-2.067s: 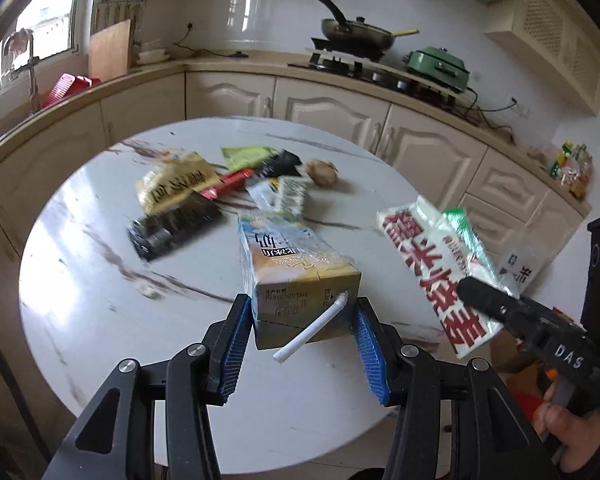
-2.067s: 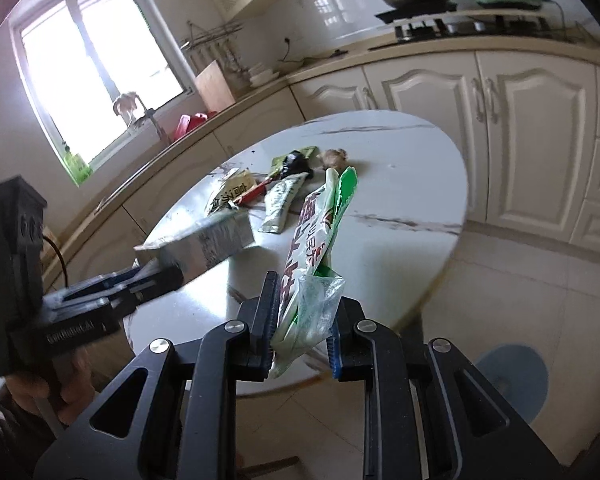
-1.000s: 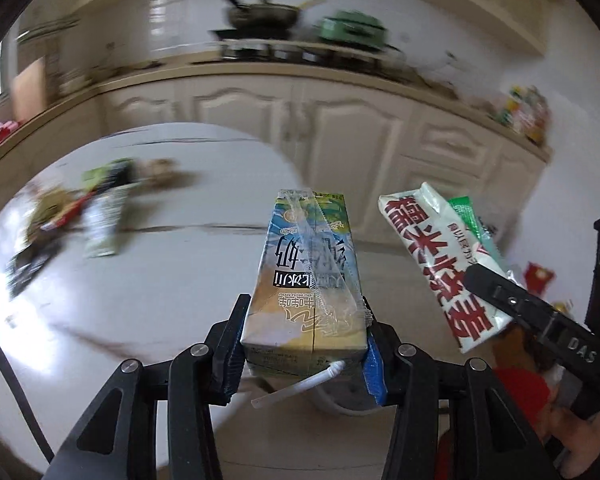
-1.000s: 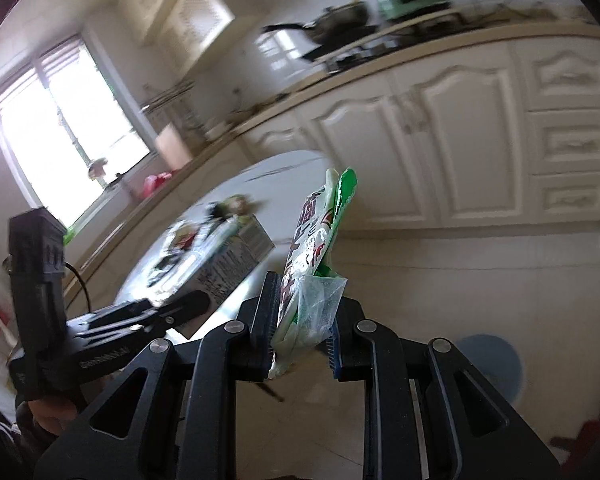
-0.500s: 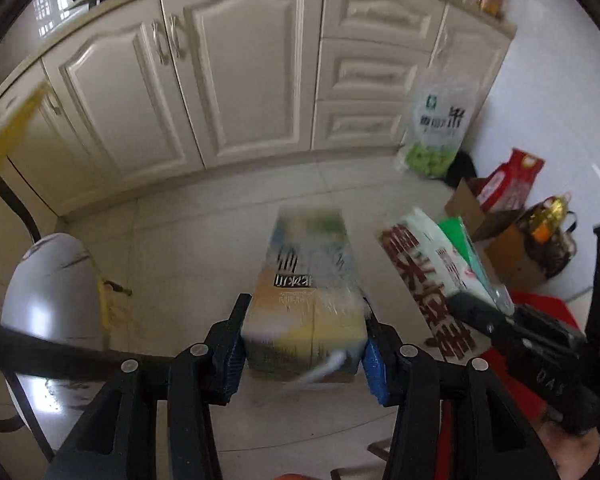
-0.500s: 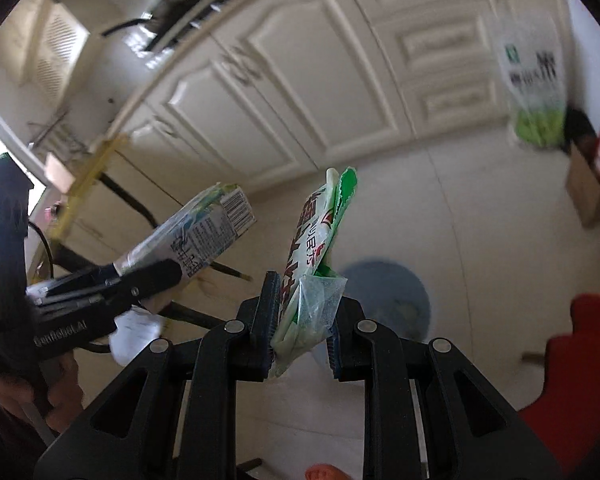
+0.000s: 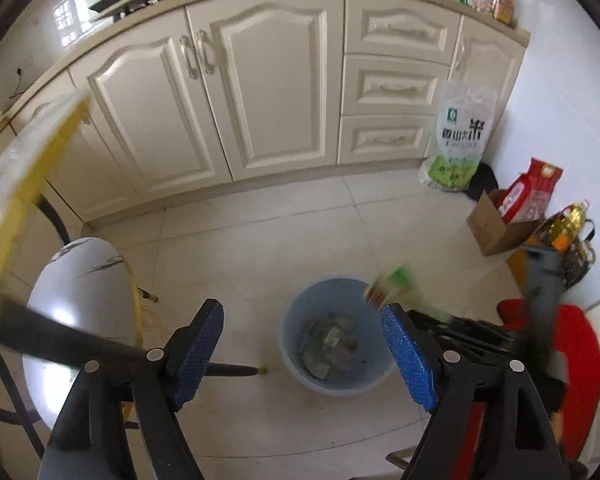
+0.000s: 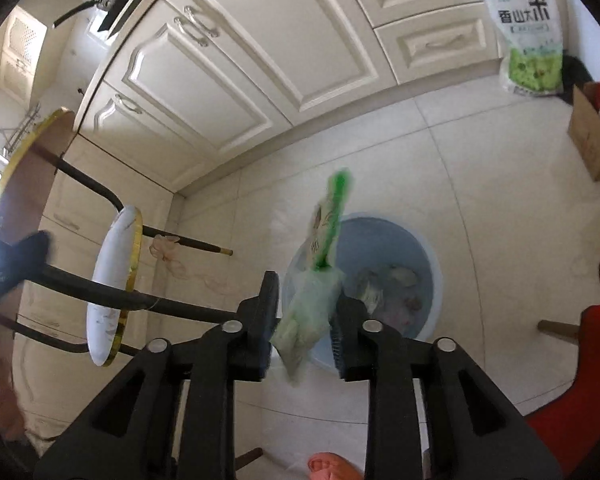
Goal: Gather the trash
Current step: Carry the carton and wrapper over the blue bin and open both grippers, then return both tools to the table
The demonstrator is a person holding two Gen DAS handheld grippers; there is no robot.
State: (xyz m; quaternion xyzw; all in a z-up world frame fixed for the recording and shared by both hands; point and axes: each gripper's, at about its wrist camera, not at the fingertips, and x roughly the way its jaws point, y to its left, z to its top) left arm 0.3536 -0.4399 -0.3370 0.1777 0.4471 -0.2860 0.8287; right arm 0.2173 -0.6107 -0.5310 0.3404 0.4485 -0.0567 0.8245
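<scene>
A light blue bin (image 7: 340, 390) stands on the floor tiles with crumpled trash inside. What looks like the milk carton (image 7: 314, 360) lies in it. My left gripper (image 7: 302, 316) hangs above the bin, its jaws opening wide with nothing between them. In the right wrist view my right gripper (image 8: 306, 292) is over the same bin (image 8: 428, 248). Its jaws are opening, and the green and white snack wrapper (image 8: 320, 280) hangs blurred and loose between the parted pads. The wrapper's tip (image 7: 392, 282) also shows beside the left gripper's right finger.
A white round stool (image 7: 80, 280) with a gold rim and black table legs (image 7: 60, 340) stand left of the bin. Cream cabinets (image 7: 268, 92) run along the back. A rice bag (image 7: 460, 136), a cardboard box (image 7: 496, 228) and a red seat (image 7: 580, 344) are at the right.
Both grippers swung from the table down over the bin. The left let go of the carton, now gone from its jaws. The right's jaws parted and the wrapper slips.
</scene>
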